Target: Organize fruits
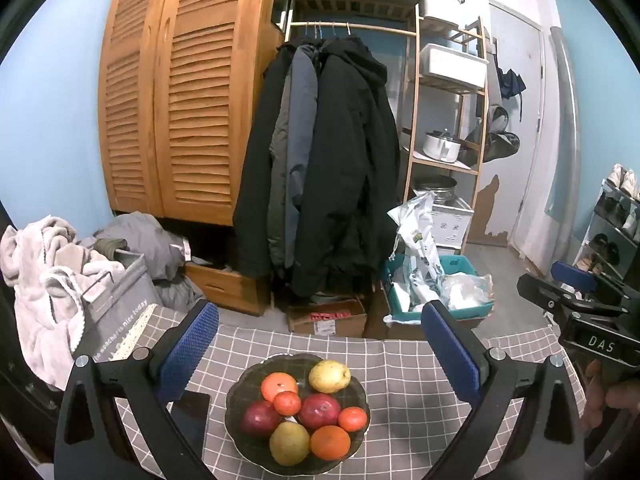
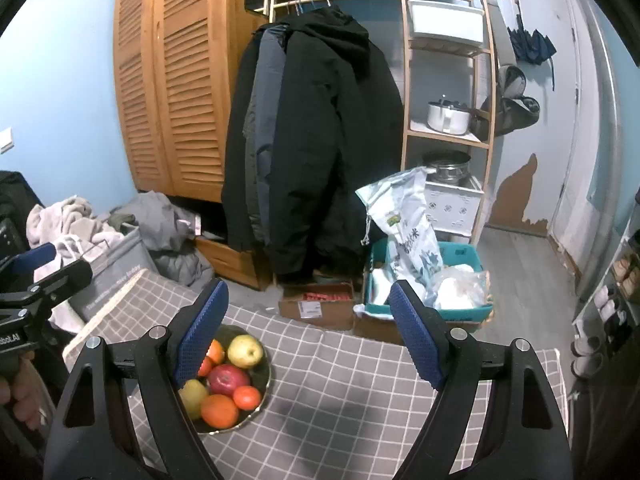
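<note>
A grey checked cloth surface (image 1: 404,364) carries a dark scalloped bowl (image 1: 240,390) of fruit; beyond, black coats (image 1: 344,168) hang. Both the left tool (image 1: 320,344) and right tool (image 2: 308,328) are spread, empty; the right tool's finger hides part of the bowl.

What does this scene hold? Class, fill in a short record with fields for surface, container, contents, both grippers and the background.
surface: table under a grey checked cloth
container: dark bowl on the cloth
contents: two red apples, two pears, two oranges, three tangerines
left gripper: open, above the bowl, holding nothing
right gripper: open, right of the bowl, holding nothing
background: coats on a rail, wooden wardrobe, shelf rack
</note>
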`<state>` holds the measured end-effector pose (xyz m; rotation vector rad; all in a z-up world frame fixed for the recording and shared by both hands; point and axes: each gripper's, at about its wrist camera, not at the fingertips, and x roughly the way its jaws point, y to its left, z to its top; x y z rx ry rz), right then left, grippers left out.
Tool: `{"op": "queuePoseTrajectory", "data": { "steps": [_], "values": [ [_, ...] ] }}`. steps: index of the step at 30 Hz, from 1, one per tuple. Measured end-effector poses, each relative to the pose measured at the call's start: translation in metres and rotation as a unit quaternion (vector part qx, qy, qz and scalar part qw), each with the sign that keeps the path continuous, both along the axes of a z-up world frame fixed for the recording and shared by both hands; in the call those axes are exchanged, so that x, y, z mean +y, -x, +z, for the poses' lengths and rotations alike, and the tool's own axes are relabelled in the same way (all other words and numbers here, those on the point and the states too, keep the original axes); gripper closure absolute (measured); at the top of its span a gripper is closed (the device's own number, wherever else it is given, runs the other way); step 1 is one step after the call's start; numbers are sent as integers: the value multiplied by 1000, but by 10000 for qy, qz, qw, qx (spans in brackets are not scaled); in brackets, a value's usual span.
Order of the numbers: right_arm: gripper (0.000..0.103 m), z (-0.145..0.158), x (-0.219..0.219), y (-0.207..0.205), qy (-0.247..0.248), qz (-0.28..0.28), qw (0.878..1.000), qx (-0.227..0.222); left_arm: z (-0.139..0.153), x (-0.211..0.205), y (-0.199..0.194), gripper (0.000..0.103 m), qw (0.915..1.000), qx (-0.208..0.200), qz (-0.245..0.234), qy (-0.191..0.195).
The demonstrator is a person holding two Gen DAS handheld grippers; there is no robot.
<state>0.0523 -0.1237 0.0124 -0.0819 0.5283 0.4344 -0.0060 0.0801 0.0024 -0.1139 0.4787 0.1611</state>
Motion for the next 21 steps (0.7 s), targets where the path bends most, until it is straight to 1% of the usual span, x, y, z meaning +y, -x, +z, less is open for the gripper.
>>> {"op": "queuePoseTrajectory", "data": {
  "steps": [21],
  "values": [
    [21,0,2,1,-6,-4,10000,10,-1,-1,0,1,10000,35,20,8]
  ]
}}
